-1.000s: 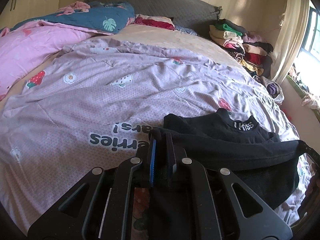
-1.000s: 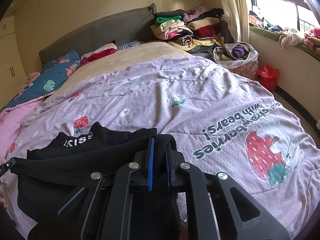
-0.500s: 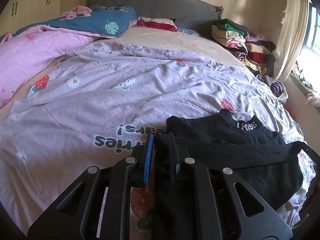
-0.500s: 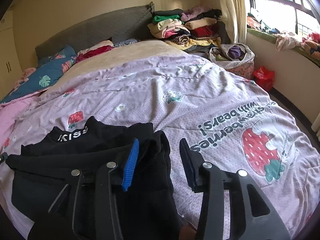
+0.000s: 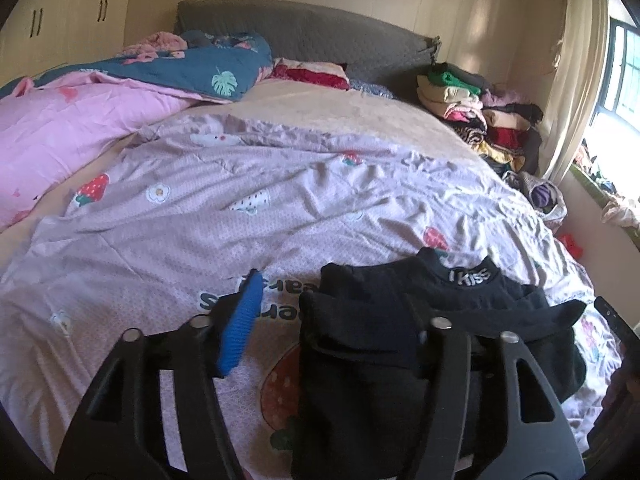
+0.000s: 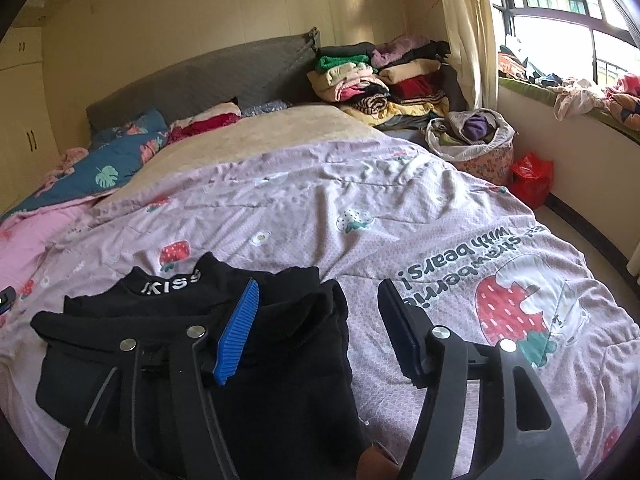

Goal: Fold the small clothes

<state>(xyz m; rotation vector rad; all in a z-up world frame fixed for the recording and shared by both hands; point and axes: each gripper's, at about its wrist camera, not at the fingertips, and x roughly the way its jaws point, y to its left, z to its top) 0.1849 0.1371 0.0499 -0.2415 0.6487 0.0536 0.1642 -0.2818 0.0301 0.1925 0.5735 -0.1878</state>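
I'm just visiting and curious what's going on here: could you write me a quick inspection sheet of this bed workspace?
Surface: bed with lilac strawberry quilt, wrinkled.
Job's things: black top, hem folded up toward the collar, lying on the quilt.
Clutter: clothes pile by the headboard; laundry bag; pink blanket.
Grippers: left tongs open; right tongs open, holding nothing.
Cables: nothing seen.
Surroundings: window, curtain, wardrobe.

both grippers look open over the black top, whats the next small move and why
Probably draw both grippers back clear of the black top. The left gripper and right gripper stand open with cloth lying loose between the fingers, and the hem already lies folded up near the lettered collar, so nothing needs holding before the next fold.
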